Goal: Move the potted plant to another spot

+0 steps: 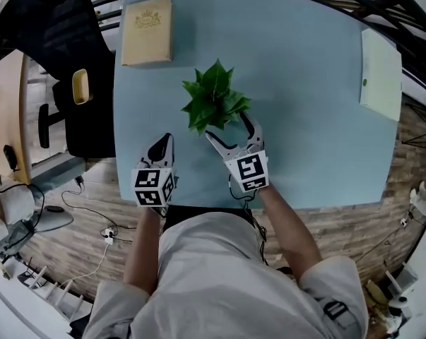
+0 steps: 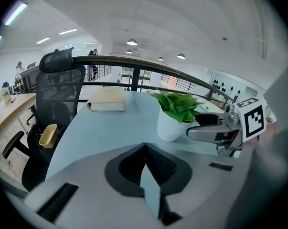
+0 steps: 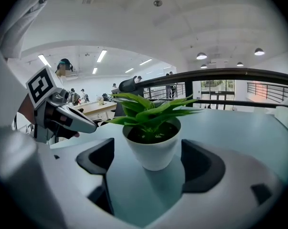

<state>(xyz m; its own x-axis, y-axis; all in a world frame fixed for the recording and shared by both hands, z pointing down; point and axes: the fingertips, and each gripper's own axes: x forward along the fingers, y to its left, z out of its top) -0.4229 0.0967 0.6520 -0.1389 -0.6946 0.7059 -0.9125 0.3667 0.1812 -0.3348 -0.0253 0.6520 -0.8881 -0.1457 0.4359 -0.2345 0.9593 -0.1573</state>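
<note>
Green potted plant (image 3: 152,128) in white pot sits on pale blue desk (image 1: 304,83), betw. spread right tongs (image 1: 228,127), pads clear of pot. Left tongs (image 1: 164,141) pressed together, empty, near plant's left.

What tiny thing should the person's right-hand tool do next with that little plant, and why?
Probably close the right gripper on the white pot. Its jaws stand open with the pot between them, a gap showing on either side, so nothing grips it yet. The pot stands upright on the table, ready to be squeezed.
</note>
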